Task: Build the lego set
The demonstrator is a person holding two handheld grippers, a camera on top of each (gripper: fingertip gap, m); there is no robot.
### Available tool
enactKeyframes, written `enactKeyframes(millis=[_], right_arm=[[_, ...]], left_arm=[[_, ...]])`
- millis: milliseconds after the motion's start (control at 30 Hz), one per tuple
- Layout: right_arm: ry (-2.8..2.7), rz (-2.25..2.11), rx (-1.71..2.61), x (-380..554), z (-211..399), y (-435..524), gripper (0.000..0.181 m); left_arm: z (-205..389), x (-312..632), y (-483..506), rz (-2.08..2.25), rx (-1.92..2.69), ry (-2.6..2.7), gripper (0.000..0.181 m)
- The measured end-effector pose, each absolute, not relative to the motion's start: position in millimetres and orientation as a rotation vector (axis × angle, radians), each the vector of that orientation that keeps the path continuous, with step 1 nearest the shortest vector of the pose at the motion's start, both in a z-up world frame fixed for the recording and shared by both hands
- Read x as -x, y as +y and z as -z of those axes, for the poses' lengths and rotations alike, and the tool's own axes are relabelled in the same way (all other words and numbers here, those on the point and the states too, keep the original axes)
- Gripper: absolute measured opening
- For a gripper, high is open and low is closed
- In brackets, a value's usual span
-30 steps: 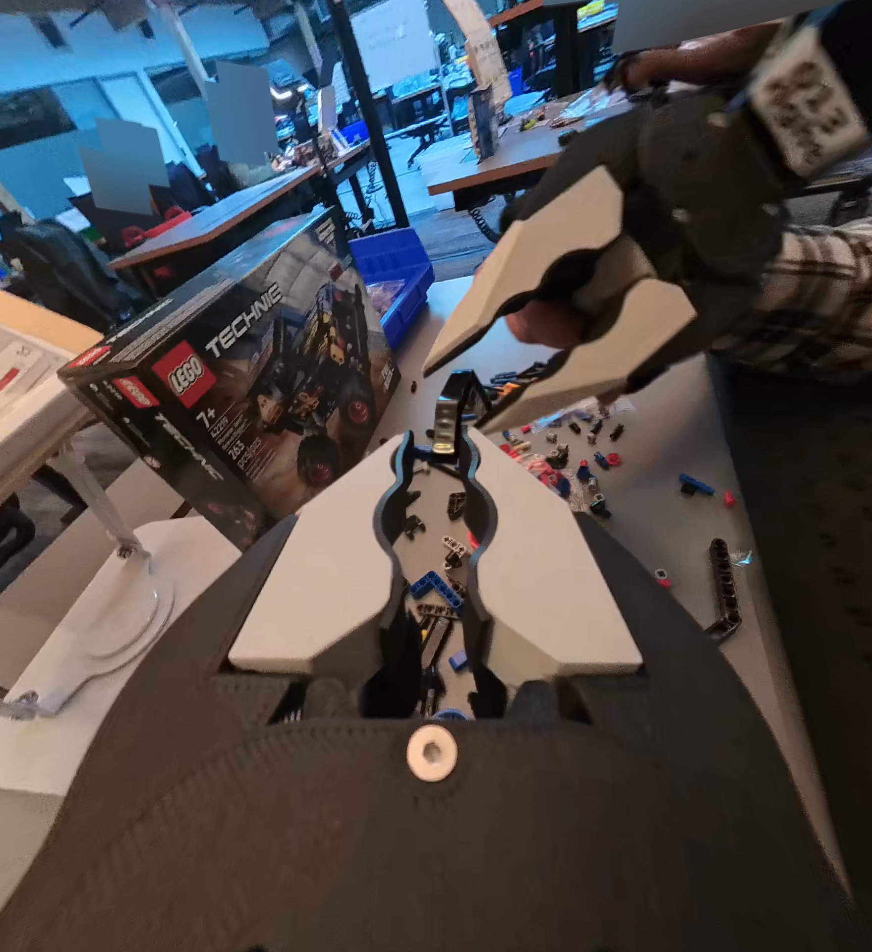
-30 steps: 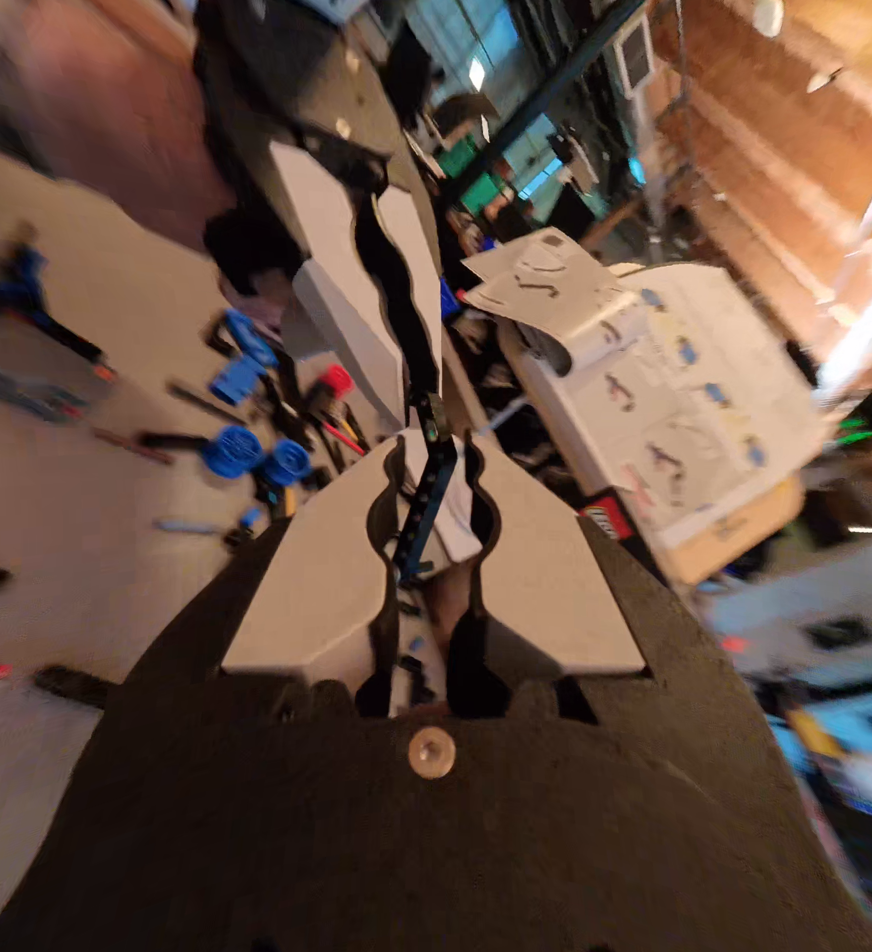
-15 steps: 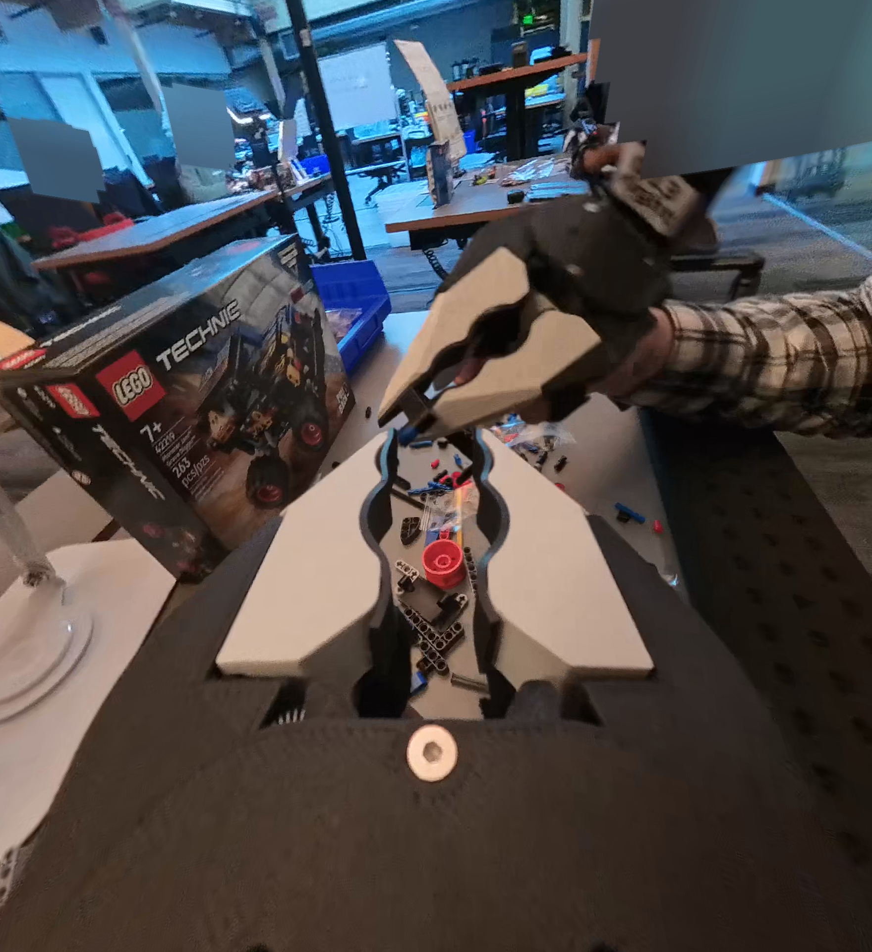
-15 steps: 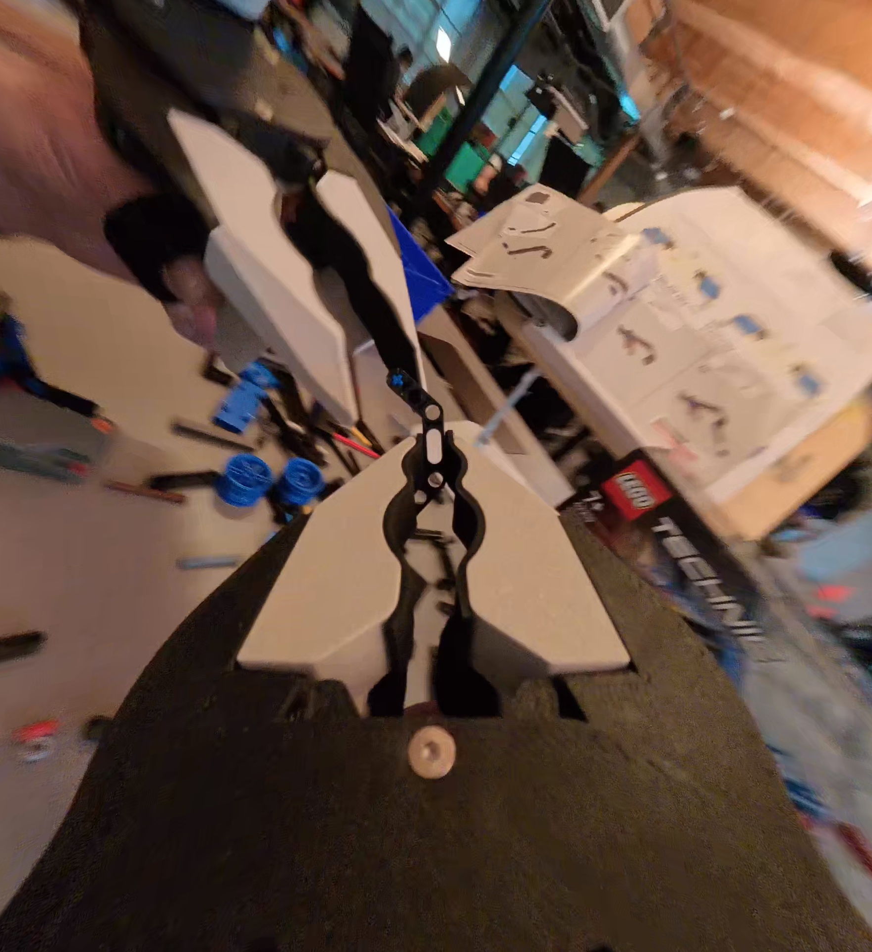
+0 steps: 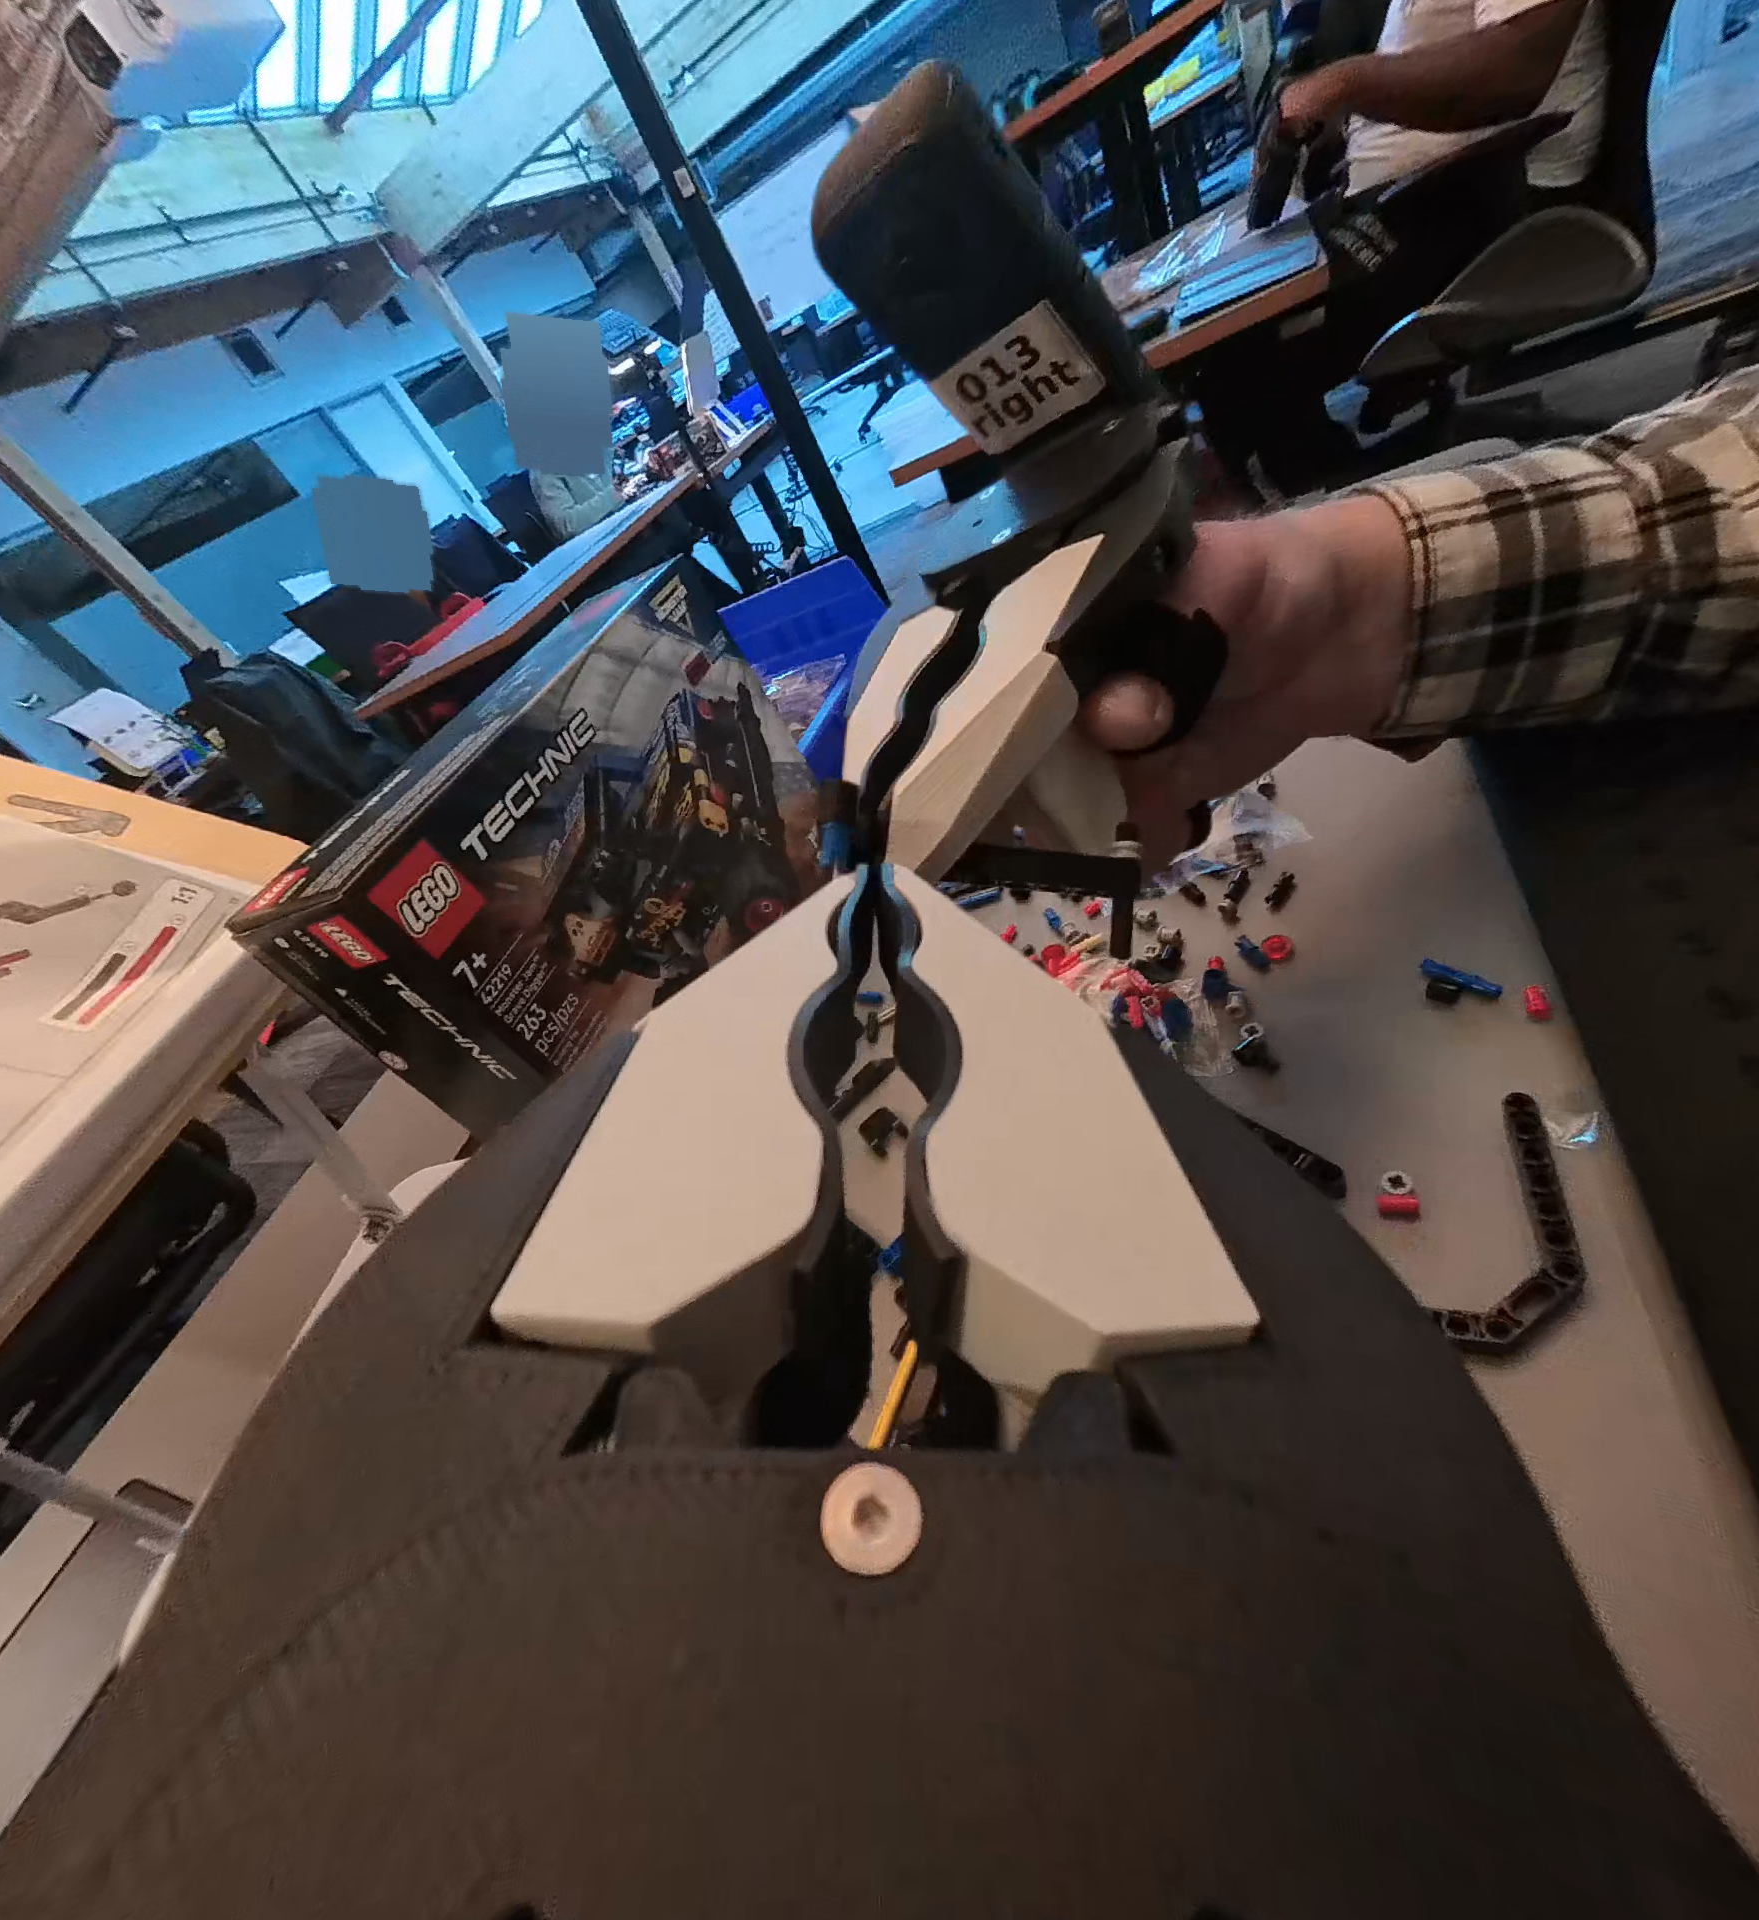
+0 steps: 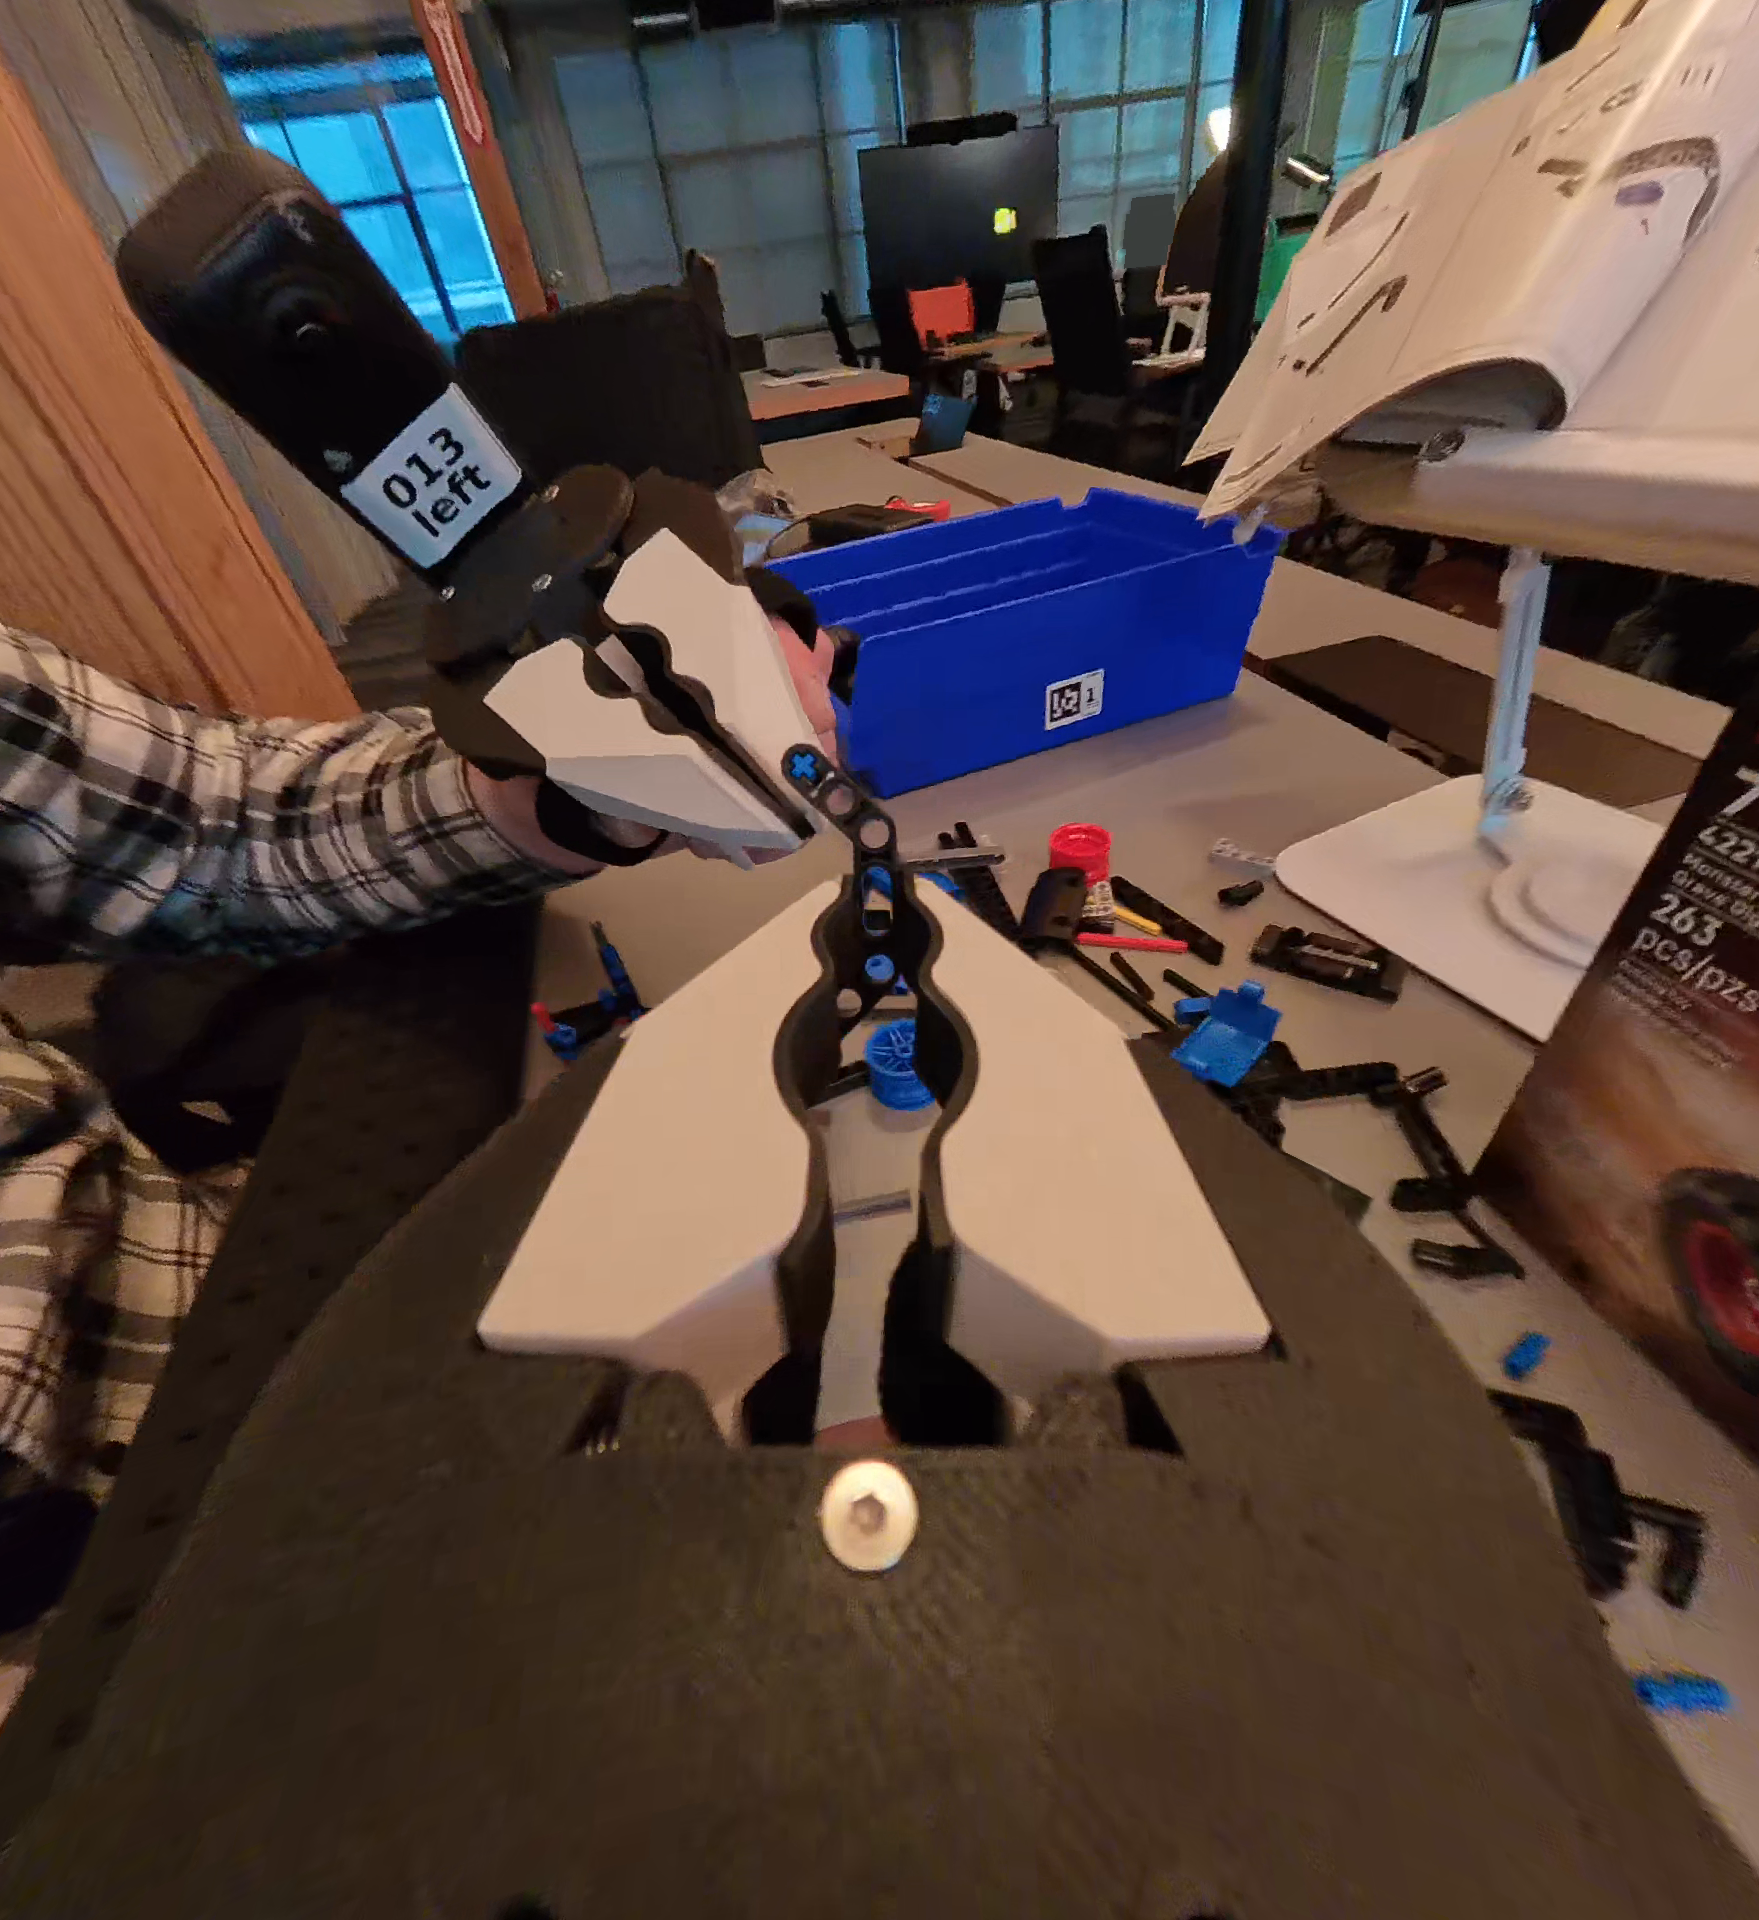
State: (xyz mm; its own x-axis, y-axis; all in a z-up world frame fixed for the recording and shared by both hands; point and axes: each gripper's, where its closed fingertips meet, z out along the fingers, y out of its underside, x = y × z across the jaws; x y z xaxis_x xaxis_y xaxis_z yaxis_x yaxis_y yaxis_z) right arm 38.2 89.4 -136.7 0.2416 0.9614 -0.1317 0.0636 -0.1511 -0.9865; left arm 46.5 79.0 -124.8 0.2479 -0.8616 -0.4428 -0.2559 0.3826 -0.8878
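Most parts point(image 6: 1207, 997) lie loose on the table point(image 6: 1218, 748) at frame centre-right, so the build looks early: both grippers, left point(image 6: 802, 821) and right point(image 6: 880, 894), pinch one black beam point(image 6: 859, 831), apparently mid-air.

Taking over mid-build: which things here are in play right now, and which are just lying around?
In play: black beam, gripped by left gripper and right gripper; instruction booklet.

Lying about: blue bin, set box, blue wheel, loose pieces.
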Motion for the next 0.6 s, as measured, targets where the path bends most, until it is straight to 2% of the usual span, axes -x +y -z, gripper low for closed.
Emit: enactKeyframes(millis=[100, 200, 300, 600], right_arm=[[-1.000, -1.141, 1.478, -37, 135, 88, 0.004], [-0.975, -1.195, 1.484, -37, 133, 88, 0.004], [-0.947, -1.255, 1.503, -39, 135, 90, 0.005], [-0.954, -1.322, 1.525, -36, 140, 87, 0.005]], left_arm=[[128, -46, 83, 0.515, 1.147, 1.297, 0.000], [125, -44, 89, 0.474, 1.143, 1.270, 0.015], [125, -45, 90, 0.430, 1.132, 1.273, 0.020], [123, -45, 93, 0.353, 1.107, 1.267, 0.015]])
